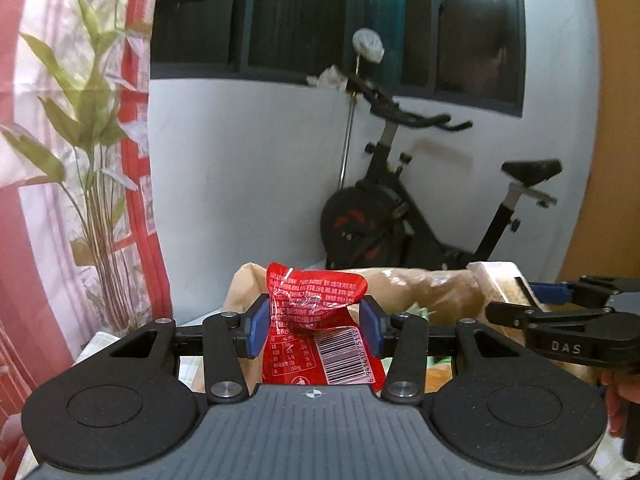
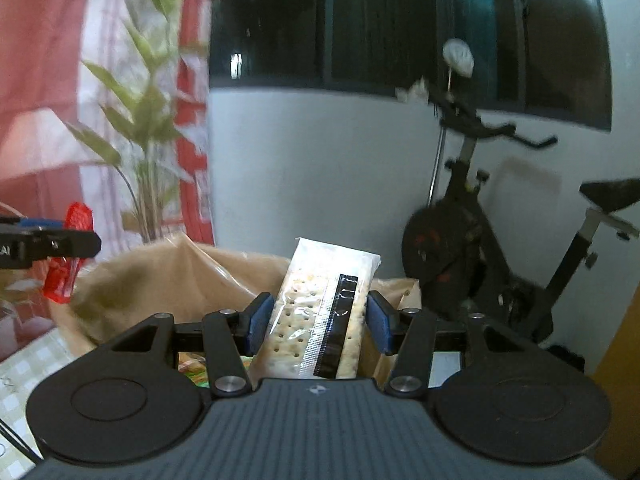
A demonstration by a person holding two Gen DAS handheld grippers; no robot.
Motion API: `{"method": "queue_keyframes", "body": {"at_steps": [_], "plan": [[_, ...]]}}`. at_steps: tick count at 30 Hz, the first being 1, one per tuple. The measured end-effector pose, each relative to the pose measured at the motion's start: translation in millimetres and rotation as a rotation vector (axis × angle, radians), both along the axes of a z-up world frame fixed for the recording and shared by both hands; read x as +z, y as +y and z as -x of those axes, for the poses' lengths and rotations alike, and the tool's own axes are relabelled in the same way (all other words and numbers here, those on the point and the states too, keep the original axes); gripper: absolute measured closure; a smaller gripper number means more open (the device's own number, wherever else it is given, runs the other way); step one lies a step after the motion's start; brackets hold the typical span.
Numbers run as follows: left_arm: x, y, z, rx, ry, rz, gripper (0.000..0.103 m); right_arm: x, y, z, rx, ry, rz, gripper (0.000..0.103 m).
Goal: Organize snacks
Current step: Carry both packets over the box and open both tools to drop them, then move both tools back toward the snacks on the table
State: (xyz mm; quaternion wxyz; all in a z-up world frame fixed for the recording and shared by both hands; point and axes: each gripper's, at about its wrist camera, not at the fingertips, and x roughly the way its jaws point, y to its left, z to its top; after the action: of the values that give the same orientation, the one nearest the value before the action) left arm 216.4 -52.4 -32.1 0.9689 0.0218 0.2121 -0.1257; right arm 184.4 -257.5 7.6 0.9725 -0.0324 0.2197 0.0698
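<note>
My left gripper (image 1: 314, 322) is shut on a red snack packet (image 1: 312, 312) with a barcode and holds it above a brown paper bag (image 1: 420, 288). My right gripper (image 2: 318, 320) is shut on a clear pack of crackers (image 2: 320, 312) with a black strip and holds it over the same paper bag (image 2: 160, 276). The right gripper shows at the right of the left wrist view (image 1: 560, 308). The left gripper with the red packet (image 2: 70, 256) shows at the left edge of the right wrist view.
An exercise bike (image 1: 420, 216) stands against the grey wall behind the bag. A leafy plant (image 1: 92, 152) and a red and white curtain (image 1: 136, 160) are at the left. A checked cloth (image 2: 24, 368) covers the table.
</note>
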Motion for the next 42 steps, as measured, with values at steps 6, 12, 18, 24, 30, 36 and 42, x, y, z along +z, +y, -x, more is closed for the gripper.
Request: {"method": "queue_keyframes", "body": {"at_steps": [6,12,18,24,30,36,42], "plan": [[-18,-6,-23,0.003,0.045,-0.062,0.05,-18,-4,-33,-0.051,0.108,0.032,0.049],[-17,-3,-15,0.013,0.041,-0.077,0.028,-19,-10,-31,-0.054,0.114,0.008,0.036],[-6,0,3,0.017,0.02,-0.088,0.015,-10,-6,-10,-0.055,0.07,0.004,0.019],[7,12,24,0.043,-0.01,-0.093,0.012,2,1,13,-0.036,0.03,-0.008,0.01],[14,30,47,0.073,-0.014,-0.083,0.01,10,11,35,-0.024,0.007,-0.038,0.006],[11,50,71,0.089,0.003,-0.077,0.009,11,20,58,-0.023,-0.015,-0.07,0.004],[0,69,94,0.118,0.021,-0.06,0.009,1,27,86,-0.03,-0.04,-0.106,0.003]]}}
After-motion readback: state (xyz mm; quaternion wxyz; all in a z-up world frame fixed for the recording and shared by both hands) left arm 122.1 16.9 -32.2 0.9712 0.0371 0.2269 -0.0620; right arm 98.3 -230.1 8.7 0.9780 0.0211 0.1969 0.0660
